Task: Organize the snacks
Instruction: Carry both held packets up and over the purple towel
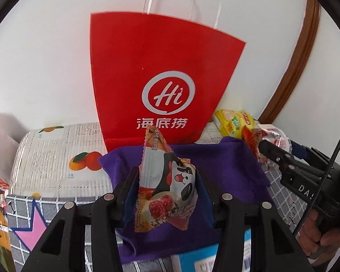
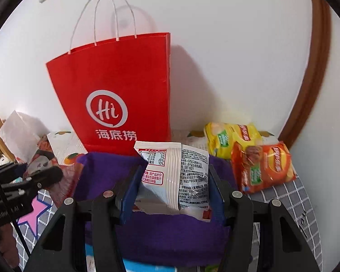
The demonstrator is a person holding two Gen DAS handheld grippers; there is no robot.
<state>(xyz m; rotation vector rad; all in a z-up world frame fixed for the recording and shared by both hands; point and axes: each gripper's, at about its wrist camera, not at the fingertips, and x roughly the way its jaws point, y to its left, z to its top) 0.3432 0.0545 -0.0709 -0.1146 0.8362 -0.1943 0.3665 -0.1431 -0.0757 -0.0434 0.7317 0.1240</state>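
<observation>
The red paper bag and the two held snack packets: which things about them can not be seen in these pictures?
- Red paper bag inside: both views see only its front; contents unknown.
- Panda packet in the left gripper: its back faces away.
- White packet in the right gripper: front faces away; print too small.

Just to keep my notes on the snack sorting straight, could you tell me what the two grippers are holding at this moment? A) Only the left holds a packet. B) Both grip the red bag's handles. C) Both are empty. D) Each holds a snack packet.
D: the left gripper is clamped on a panda-print packet, and the right gripper on a white packet, both in front of the red bag.
</observation>
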